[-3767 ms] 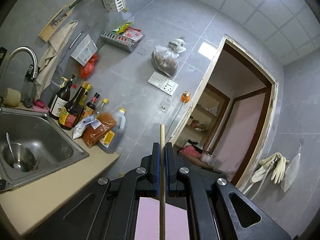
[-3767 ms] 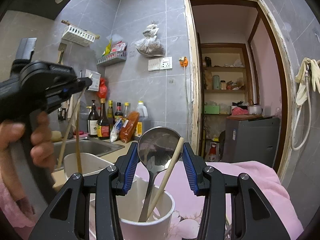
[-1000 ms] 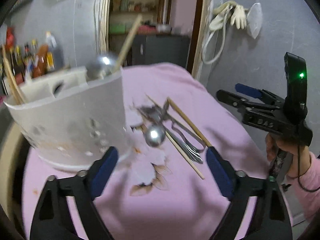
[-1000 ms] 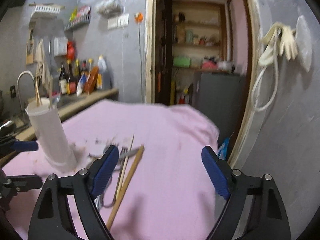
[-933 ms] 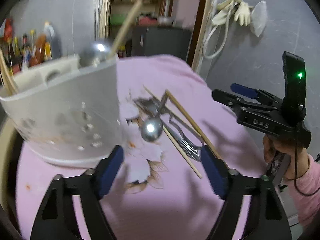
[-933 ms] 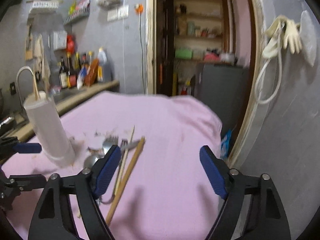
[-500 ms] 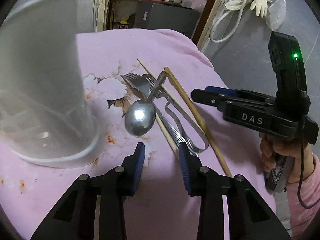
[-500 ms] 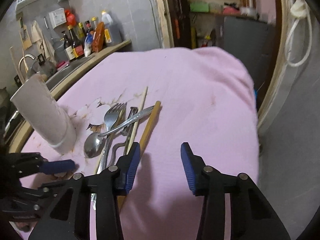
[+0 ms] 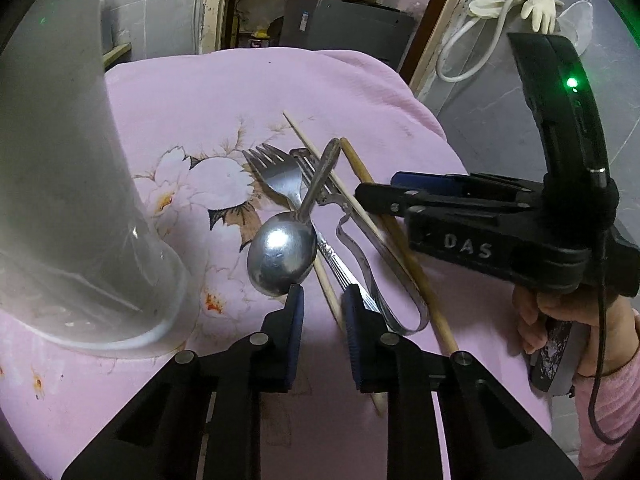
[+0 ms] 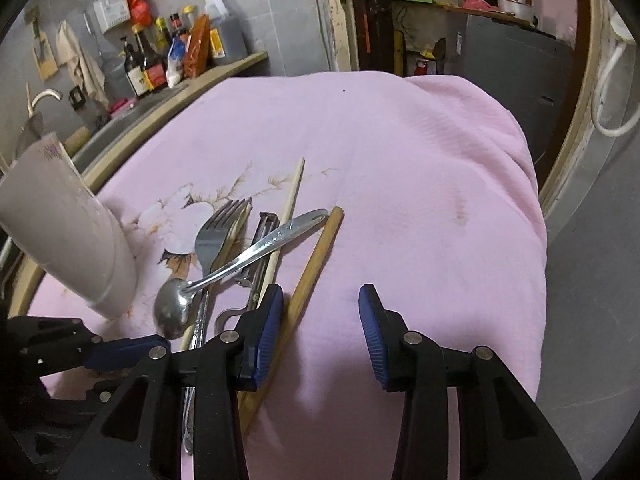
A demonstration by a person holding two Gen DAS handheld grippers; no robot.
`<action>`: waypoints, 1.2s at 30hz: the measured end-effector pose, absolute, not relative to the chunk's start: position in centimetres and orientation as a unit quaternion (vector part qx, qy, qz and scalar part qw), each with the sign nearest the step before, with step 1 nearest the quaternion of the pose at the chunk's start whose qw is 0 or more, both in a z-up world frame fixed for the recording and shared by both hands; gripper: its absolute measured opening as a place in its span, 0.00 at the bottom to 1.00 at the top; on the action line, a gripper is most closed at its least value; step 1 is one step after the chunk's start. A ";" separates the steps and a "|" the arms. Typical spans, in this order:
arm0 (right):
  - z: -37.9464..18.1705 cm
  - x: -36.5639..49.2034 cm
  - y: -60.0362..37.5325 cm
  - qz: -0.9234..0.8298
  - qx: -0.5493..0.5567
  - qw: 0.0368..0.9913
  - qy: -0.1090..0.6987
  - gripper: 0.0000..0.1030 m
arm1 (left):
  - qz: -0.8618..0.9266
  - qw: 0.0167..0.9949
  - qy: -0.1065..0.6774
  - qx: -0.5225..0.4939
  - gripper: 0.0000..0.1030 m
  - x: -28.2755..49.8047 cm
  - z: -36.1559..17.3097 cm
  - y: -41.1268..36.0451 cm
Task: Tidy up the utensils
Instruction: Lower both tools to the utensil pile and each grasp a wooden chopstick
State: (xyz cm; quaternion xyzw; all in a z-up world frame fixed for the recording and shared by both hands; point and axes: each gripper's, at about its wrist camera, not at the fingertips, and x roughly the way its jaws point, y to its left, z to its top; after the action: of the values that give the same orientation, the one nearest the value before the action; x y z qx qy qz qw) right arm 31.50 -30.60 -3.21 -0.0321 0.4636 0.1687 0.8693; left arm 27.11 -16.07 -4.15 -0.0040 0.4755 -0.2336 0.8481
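Observation:
A pile of utensils lies on the pink cloth: a metal spoon, a fork, metal tongs, a thin chopstick and a thick wooden stick. My left gripper is partly open, its fingers either side of the thin chopstick just below the spoon bowl. My right gripper is open low over the cloth, its left finger beside the thick stick. The spoon and fork lie left of it. The white utensil holder stands at the left.
The holder also shows in the right wrist view. Sauce bottles stand on the counter behind, by the sink. A doorway with a dark cabinet lies beyond the table's far edge. The cloth drops off at the right.
Both grippers have come down close to the utensil pile. The left jaws have narrowed around the thin chopstick. The right jaws have narrowed a little next to the thick stick.

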 end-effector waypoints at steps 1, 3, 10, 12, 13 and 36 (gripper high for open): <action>-3.3 31.7 -30.4 0.168 -0.037 0.867 0.467 0.36 | -0.233 0.847 0.477 -0.004 0.17 27.2 -4.2 -16.1; -3.3 31.8 -30.2 0.164 -0.044 0.866 0.470 0.32 | -0.230 0.846 0.482 -0.004 0.09 27.2 -4.2 -16.2; -2.8 30.6 -29.7 0.153 -0.070 0.866 0.471 0.10 | -0.241 0.825 0.511 -0.017 0.03 26.3 -4.0 -15.2; -2.6 30.1 -30.5 0.150 -0.054 0.866 0.474 0.08 | -0.247 0.818 0.520 -0.016 0.03 25.6 -3.8 -14.4; -2.6 29.9 -30.6 0.148 -0.052 0.866 0.474 0.07 | -0.250 0.815 0.523 -0.015 0.03 25.1 -3.7 -14.1; -2.7 30.6 -30.9 0.125 -0.046 0.844 0.519 0.07 | -0.247 0.804 0.537 0.063 0.13 24.9 -2.9 -14.0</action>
State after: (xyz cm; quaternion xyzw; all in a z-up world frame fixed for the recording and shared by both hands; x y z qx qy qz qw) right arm 30.59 -30.93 -2.72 -0.0459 0.5188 0.1251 0.8445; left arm 24.90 -13.97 -2.87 0.0634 0.5374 -0.2470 0.8038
